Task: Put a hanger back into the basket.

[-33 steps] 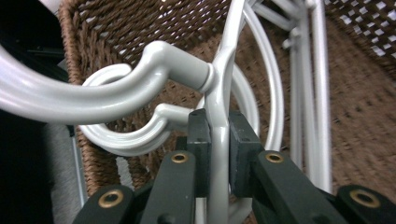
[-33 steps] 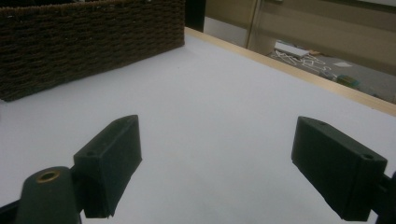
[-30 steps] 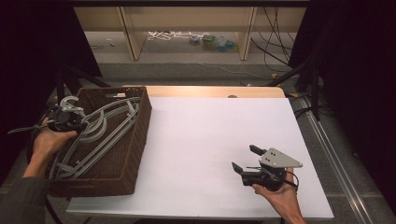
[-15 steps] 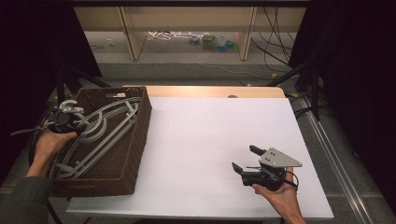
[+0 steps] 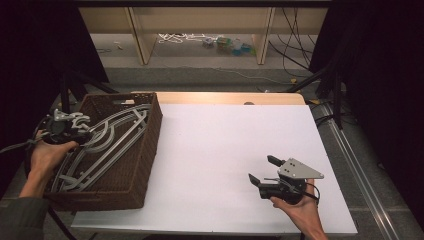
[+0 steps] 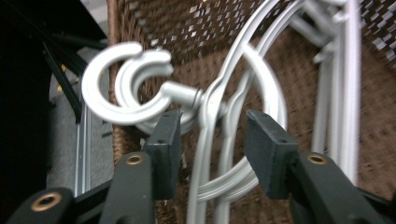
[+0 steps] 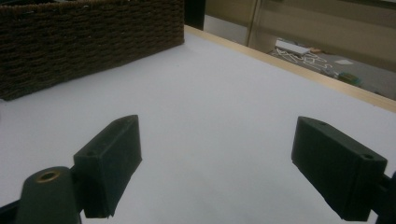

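My left hand-held gripper (image 6: 208, 135) sits at the left rim of the wicker basket (image 5: 145, 150), jaws spread astride the necks of the grey hangers (image 6: 219, 107) lying inside it, not pinching them. Well right of the basket, my right hand-held gripper (image 5: 265, 170) rests spread wide over the white worktop (image 5: 215, 150).

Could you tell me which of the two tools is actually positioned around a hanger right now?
The left tool, over the wicker basket: its open jaws straddle the necks of the grey hangers just below their hooks. The right tool is open above the bare white table.
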The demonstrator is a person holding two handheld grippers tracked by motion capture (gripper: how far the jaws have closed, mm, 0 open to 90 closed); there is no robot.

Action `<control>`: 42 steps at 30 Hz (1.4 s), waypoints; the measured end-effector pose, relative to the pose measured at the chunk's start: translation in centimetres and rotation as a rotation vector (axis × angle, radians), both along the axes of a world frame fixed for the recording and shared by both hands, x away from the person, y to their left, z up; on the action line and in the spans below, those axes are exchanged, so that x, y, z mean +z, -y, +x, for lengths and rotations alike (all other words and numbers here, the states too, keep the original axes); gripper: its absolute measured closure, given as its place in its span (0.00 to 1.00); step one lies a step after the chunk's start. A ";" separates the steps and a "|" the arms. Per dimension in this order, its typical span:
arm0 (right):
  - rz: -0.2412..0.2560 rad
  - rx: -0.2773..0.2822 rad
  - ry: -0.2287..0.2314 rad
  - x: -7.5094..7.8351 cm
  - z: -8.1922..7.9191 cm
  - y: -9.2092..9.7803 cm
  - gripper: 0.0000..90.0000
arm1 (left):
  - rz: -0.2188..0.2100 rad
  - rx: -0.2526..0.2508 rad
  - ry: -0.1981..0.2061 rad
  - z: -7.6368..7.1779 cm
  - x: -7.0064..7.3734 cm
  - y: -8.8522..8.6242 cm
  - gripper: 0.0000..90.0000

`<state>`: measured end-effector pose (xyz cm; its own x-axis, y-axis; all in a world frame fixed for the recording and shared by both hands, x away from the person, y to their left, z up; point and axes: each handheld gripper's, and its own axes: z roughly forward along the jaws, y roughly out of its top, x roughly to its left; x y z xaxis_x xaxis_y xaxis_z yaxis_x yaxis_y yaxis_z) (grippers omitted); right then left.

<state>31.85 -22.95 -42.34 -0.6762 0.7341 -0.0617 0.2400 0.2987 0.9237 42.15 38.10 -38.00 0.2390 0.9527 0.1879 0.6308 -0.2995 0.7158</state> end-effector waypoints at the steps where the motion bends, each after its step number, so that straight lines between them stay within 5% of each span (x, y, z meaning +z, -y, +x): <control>1: 0.002 -0.005 0.003 0.0 0.0 0.0 0.19 | -0.006 -0.004 0.013 -0.2 0.2 0.2 0.59; 14: 0.009 0.003 0.004 0.0 0.0 0.0 0.19 | -0.187 -0.034 0.130 -2.2 1.5 3.0 0.43; 27: 0.008 0.013 0.004 -0.1 0.3 -0.3 0.19 | -0.283 -0.106 0.194 -4.2 1.8 7.5 0.32; 36: 0.028 0.020 -0.031 -0.1 0.2 -0.4 0.19 | -0.333 -0.191 0.247 -5.9 2.5 11.0 0.28; 42: 0.035 0.007 -0.002 -0.1 0.3 -0.3 0.18 | -0.366 -0.267 0.278 -7.0 2.5 13.4 0.24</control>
<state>32.14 -22.66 -42.42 -0.6816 0.7309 -0.0345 0.2399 0.2678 0.9331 35.10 24.67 -35.50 0.4707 0.8806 -0.0550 0.3388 -0.1228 0.9328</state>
